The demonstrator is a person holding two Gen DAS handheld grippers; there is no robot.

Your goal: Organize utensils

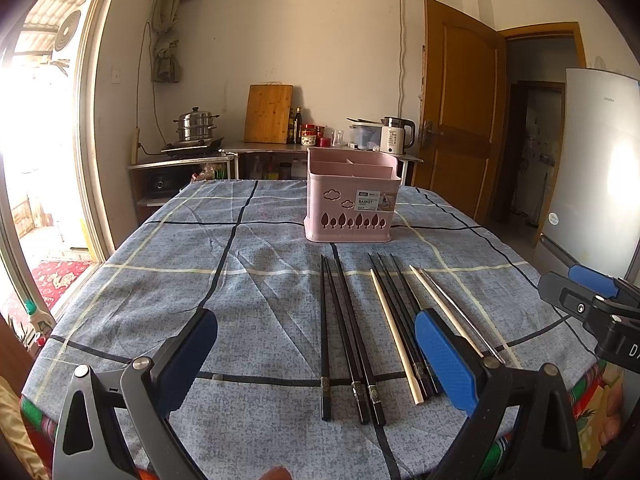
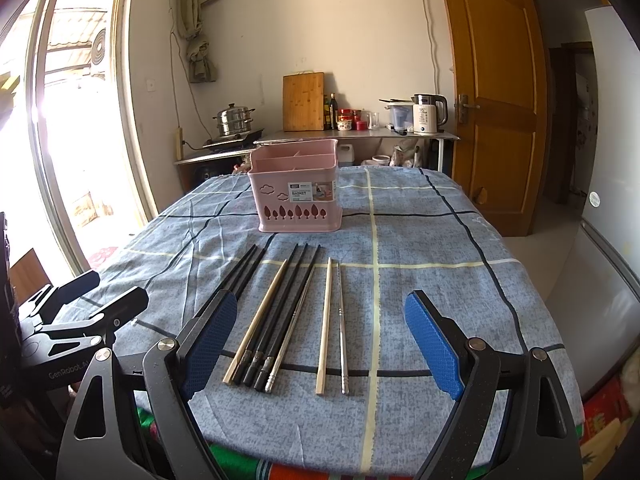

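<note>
A pink utensil basket (image 1: 351, 200) (image 2: 296, 196) with inner dividers stands upright on the blue checked tablecloth (image 1: 240, 280) (image 2: 420, 240). In front of it lie several chopsticks side by side: black chopsticks (image 1: 344, 336) (image 2: 280, 304), pale wooden ones (image 1: 394, 336) (image 2: 325, 320) and a metal one (image 2: 341, 320) (image 1: 460, 312). My left gripper (image 1: 316, 360) is open above the near table edge, with the black chopsticks lying between its blue pads. My right gripper (image 2: 320, 340) is open too, hovering over the wooden and metal chopsticks. Neither holds anything.
A counter (image 2: 360, 136) at the back wall carries a cutting board, bottles, jars and a kettle (image 2: 428, 116). A steamer pot (image 1: 196, 124) sits on a stove at the left. A wooden door (image 2: 496, 100) and a fridge (image 1: 600, 168) stand at the right.
</note>
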